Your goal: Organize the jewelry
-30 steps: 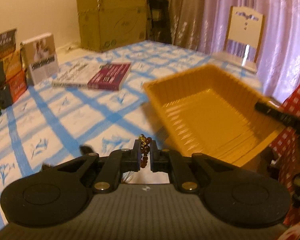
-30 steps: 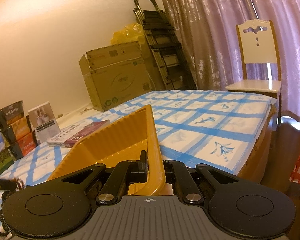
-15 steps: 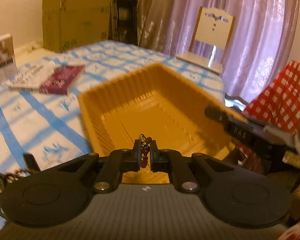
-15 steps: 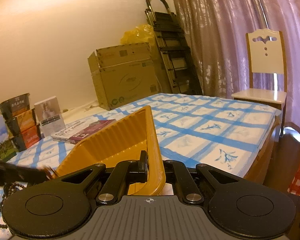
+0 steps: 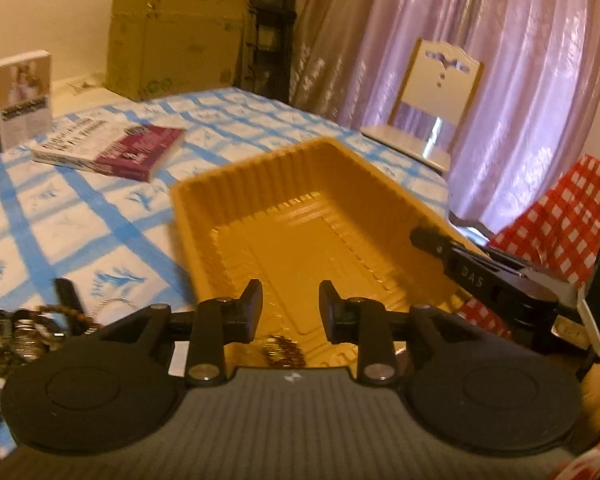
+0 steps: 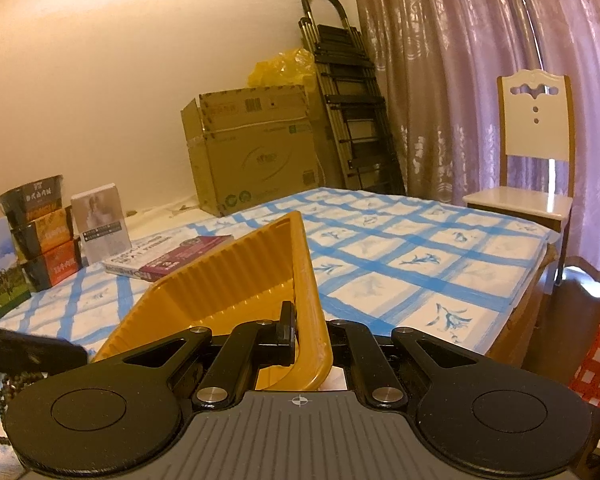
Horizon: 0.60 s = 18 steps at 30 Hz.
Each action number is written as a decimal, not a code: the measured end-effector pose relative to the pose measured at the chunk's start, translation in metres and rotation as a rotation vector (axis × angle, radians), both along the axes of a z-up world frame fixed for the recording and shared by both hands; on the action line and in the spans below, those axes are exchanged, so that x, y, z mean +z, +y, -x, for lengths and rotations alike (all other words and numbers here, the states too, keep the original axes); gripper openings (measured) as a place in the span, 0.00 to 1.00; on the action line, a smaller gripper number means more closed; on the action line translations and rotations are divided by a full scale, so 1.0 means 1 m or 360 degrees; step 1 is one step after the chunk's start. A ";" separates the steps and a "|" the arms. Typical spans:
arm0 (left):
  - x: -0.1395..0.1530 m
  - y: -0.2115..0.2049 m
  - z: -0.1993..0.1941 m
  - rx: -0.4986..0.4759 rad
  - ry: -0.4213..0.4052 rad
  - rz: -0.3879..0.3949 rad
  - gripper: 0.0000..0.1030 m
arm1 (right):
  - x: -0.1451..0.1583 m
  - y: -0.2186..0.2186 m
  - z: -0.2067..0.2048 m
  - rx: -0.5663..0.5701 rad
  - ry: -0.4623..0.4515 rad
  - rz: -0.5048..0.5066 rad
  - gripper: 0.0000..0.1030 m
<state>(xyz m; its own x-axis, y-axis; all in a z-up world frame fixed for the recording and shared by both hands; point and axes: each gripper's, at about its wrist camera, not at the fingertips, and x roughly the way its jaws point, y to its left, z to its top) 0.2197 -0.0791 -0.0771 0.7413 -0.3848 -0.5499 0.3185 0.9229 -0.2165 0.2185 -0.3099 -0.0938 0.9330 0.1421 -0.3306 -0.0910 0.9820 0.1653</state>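
Note:
An orange ribbed tray (image 5: 384,196) sits on the blue-checked bed cover. My left gripper (image 5: 290,304) is open above the tray's near end. A dark beaded bracelet (image 5: 282,350) lies in the tray just below its fingers. A heap of bead chains and jewelry (image 5: 24,328) lies on the cover left of the tray. My right gripper (image 6: 310,330) is shut on the tray's rim (image 6: 306,264); it shows in the left wrist view (image 5: 480,276) at the tray's right edge. Bead chains (image 6: 0,396) show low left in the right wrist view.
Books (image 5: 112,148) lie on the cover beyond the tray, with stacked boxes (image 6: 40,232) at the far left. A cardboard box (image 6: 252,148), a folded ladder (image 6: 348,92) and a white chair (image 6: 532,156) stand beyond the bed. A red checked cloth (image 5: 560,216) hangs at the right.
My left gripper carried the beaded bracelet from the cover over the tray, then opened. The bracelet dropped into the tray. The right gripper kept its hold on the rim.

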 end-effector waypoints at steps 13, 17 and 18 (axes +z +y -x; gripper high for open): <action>-0.017 0.099 0.039 0.0413 0.0137 -0.0184 0.27 | 0.001 -0.002 0.005 -0.0012 0.0005 0.0008 0.05; -0.023 0.102 0.040 0.0411 0.0139 -0.0249 0.27 | 0.001 -0.002 0.006 -0.0011 0.0007 0.0015 0.05; -0.024 0.101 0.040 0.0405 0.0137 -0.0259 0.27 | 0.001 -0.002 0.006 -0.0012 0.0006 0.0015 0.05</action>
<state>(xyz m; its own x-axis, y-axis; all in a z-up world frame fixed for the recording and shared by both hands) 0.1800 0.0224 -0.1009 0.7507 -0.0947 -0.6538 0.0600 0.9954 -0.0753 0.2121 -0.3123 -0.0927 0.9327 0.1319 -0.3357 -0.0830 0.9842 0.1562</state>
